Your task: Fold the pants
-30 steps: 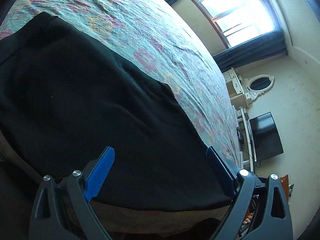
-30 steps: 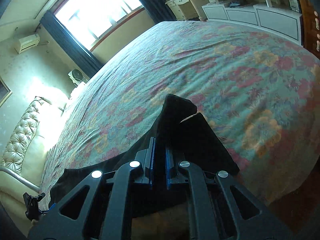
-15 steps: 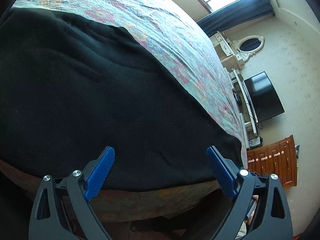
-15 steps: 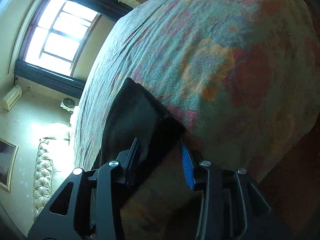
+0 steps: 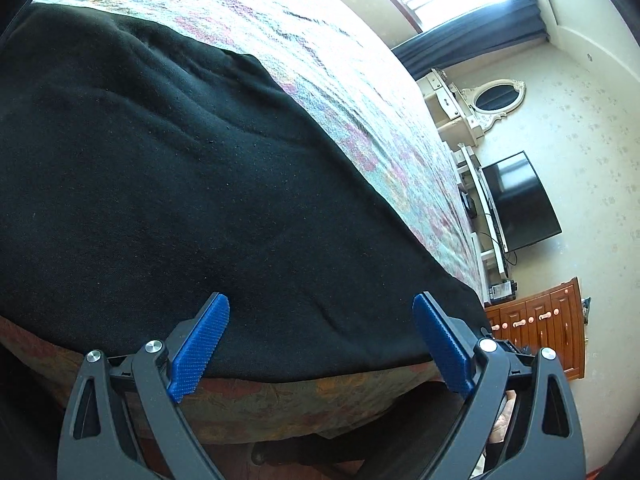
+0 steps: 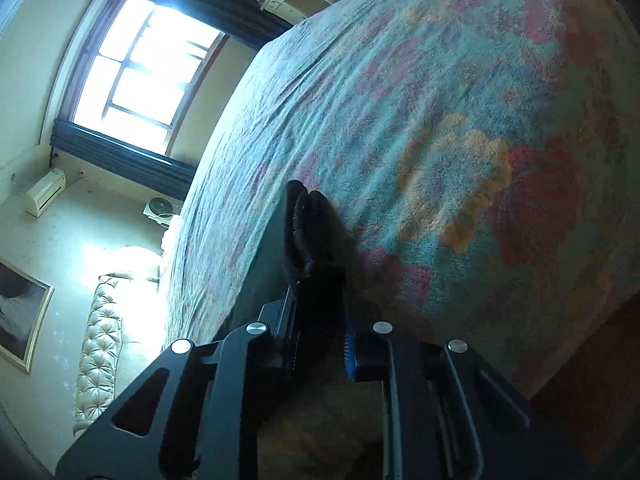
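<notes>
The black pants (image 5: 168, 184) lie spread on the bed's floral bedspread (image 5: 320, 60), their hem reaching the near edge. The left gripper (image 5: 320, 336) hovers over that hem, its 2 blue fingers (image 5: 200, 344) wide apart and empty. The right gripper (image 6: 320, 344) has just been closing, and its fingers now pinch a bunched fold of the pants (image 6: 308, 236).

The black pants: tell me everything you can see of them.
The black pants are a soft, fleecy-looking dark fabric, spread broad with shallow creases over the floral bedspread, one edge running along the bed's near side. The left gripper hangs open above that edge, its blue pads off the cloth. In the right wrist view a bunched fold of the pants stands between the right gripper pads, whose jaws have just been closing on it.
</notes>
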Action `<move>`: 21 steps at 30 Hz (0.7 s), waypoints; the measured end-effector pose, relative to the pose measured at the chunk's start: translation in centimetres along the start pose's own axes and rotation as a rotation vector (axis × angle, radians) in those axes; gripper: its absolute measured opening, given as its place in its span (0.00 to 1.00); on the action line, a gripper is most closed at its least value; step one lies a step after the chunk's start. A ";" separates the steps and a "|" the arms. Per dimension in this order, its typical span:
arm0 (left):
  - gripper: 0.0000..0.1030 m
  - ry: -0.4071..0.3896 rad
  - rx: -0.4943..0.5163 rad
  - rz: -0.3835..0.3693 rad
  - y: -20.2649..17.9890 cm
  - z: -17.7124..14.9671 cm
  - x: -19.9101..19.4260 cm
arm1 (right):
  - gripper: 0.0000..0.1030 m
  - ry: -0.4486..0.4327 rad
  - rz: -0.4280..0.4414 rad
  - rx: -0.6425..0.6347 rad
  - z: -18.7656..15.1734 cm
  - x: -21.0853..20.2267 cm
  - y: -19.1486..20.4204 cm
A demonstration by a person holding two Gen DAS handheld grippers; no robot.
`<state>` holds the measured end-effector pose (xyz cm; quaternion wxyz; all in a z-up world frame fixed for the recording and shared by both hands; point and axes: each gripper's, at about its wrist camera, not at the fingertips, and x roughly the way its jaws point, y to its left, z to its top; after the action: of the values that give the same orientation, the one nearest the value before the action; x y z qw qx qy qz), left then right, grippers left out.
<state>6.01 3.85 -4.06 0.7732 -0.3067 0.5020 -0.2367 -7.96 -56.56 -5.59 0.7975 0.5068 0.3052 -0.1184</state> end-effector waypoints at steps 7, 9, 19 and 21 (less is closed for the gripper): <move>0.89 -0.003 -0.003 -0.007 0.4 0.3 -0.1 | 0.25 0.024 0.001 0.023 -0.7 0.6 -2.1; 0.89 -0.030 0.012 -0.013 0.2 0.5 -1.0 | 0.33 -0.001 -0.029 -0.019 0.0 -0.4 -1.0; 0.89 -0.218 0.207 0.341 3.3 6.2 -5.3 | 0.66 0.025 -0.069 -0.111 3.4 0.7 -0.8; 0.89 -0.211 0.215 0.429 5.2 7.1 -5.2 | 0.68 0.034 -0.047 -0.077 3.5 1.3 -1.5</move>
<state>10.86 12.68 -2.27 0.8821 -0.1321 0.4439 -0.0860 -6.45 -60.14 -6.46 0.8081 0.4705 0.3347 -0.1168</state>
